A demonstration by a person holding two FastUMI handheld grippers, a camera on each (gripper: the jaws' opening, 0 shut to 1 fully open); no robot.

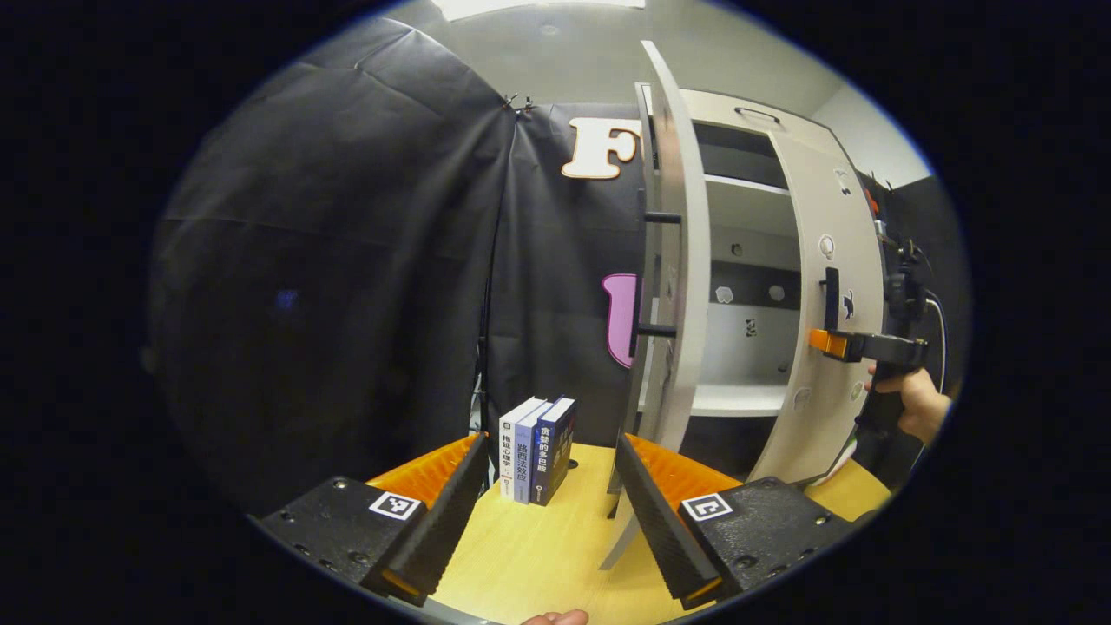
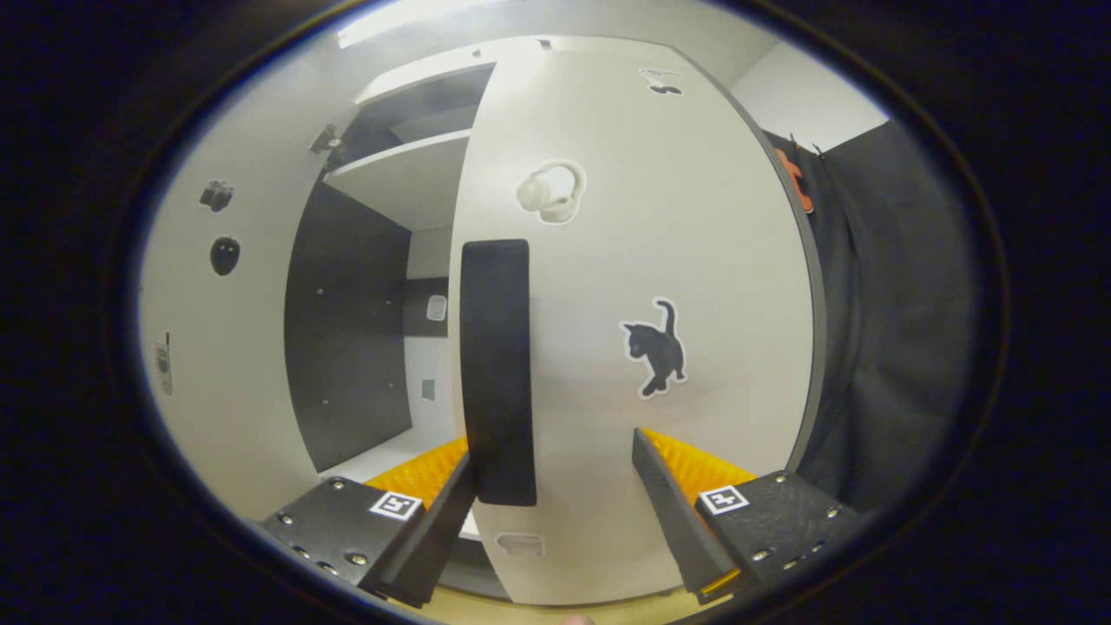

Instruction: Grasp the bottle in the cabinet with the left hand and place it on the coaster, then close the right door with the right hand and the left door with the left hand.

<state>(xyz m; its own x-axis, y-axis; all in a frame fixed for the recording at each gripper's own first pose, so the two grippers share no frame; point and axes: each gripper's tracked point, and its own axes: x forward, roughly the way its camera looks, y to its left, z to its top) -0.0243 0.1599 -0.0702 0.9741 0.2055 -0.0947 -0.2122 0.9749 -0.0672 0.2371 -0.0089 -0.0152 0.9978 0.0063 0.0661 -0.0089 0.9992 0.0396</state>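
Note:
The white cabinet (image 1: 746, 260) stands on the wooden table with both doors ajar. Its left door (image 1: 675, 260) swings far out and I see it edge-on, just beyond my left gripper (image 1: 555, 512), which is open and holds nothing. The right door (image 1: 825, 304) is partly swung in. My right gripper (image 1: 825, 341), held by a hand (image 1: 920, 408), touches that door's outer face. In the right gripper view the right door (image 2: 660, 217) is very close, and my right gripper (image 2: 555, 486) is open. The door's black handle (image 2: 495, 365) stands between the fingers, close to the left one.
Three upright books (image 1: 534, 451) stand on the table (image 1: 538, 547) left of the cabinet. Black cloth walls close the booth behind and to the left. Through the door gap I see a shelf (image 2: 399, 174) and the dark inner wall (image 2: 347, 330). A cat sticker (image 2: 657, 347) is on the right door.

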